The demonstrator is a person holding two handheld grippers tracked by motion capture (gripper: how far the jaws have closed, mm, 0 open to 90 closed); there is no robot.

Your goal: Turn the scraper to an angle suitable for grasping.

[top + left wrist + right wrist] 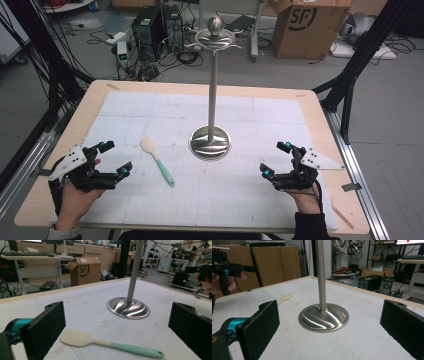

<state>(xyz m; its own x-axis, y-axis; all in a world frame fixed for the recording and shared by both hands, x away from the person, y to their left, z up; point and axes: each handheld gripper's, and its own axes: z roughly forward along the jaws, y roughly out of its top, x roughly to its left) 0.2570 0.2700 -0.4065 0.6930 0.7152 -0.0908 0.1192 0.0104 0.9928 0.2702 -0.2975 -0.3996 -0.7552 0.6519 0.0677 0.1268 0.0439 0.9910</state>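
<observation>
The spatula (157,161) lies just right of the spread, empty left claw (115,158).

left gripper (113,159), right gripper (278,159): black bodies, teal tips, grey 3-cornered plates; dark sleeve (310,226).

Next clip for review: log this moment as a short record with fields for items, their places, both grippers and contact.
items: spatula with cream blade and mint green handle; steel utensil stand
surface: white gridded mat on a wooden table
spatula place: flat on the mat, left of the stand's base, apart from it
left gripper: open, near the spatula
right gripper: open, holding nothing
contact: none
</observation>
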